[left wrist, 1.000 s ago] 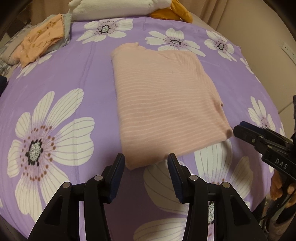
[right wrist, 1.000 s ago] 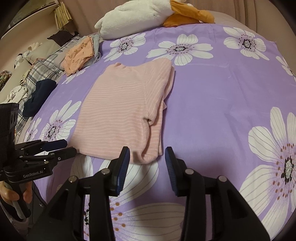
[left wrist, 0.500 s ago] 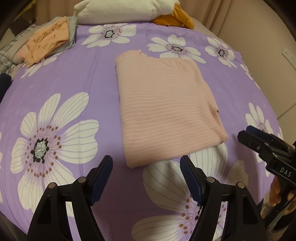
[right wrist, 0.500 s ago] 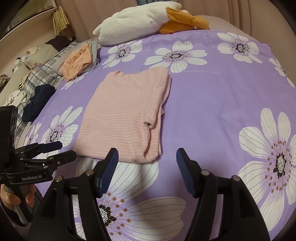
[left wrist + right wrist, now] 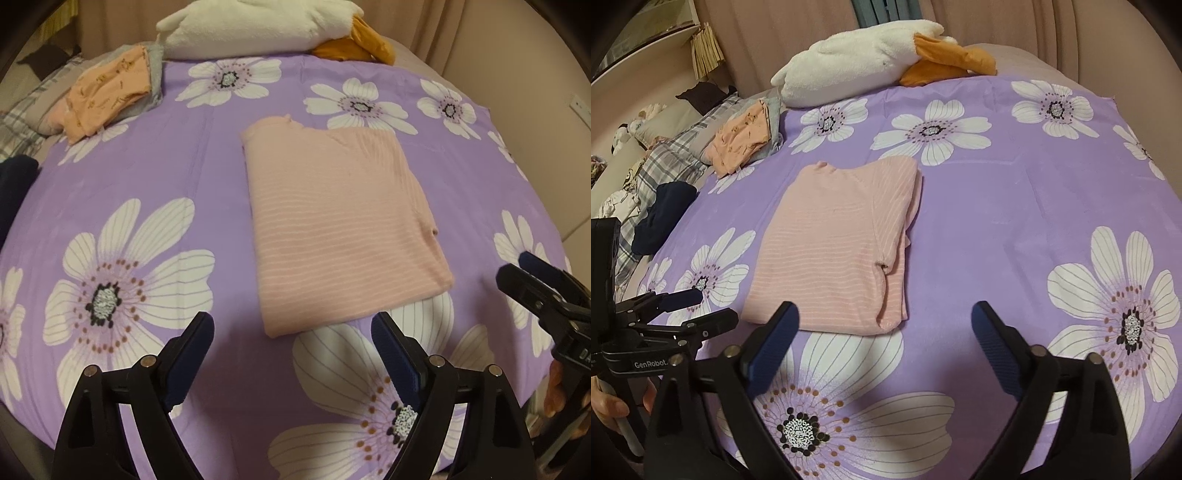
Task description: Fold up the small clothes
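Two grippers mine: left gripper (image 5: 291,341) and right gripper (image 5: 884,330), jaws just been opening, now spread wide, nothing between. Folded pink striped top (image 5: 340,236) lies flat on purple floral bedspread (image 5: 147,177), just beyond fingertips, untouched.

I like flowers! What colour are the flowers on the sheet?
White, on the purple sheet; clearest in the right wrist view.

Home bedroom: floral purple bedspread (image 5: 1015,206), plush goose pillow (image 5: 857,55), curtains (image 5: 798,26).
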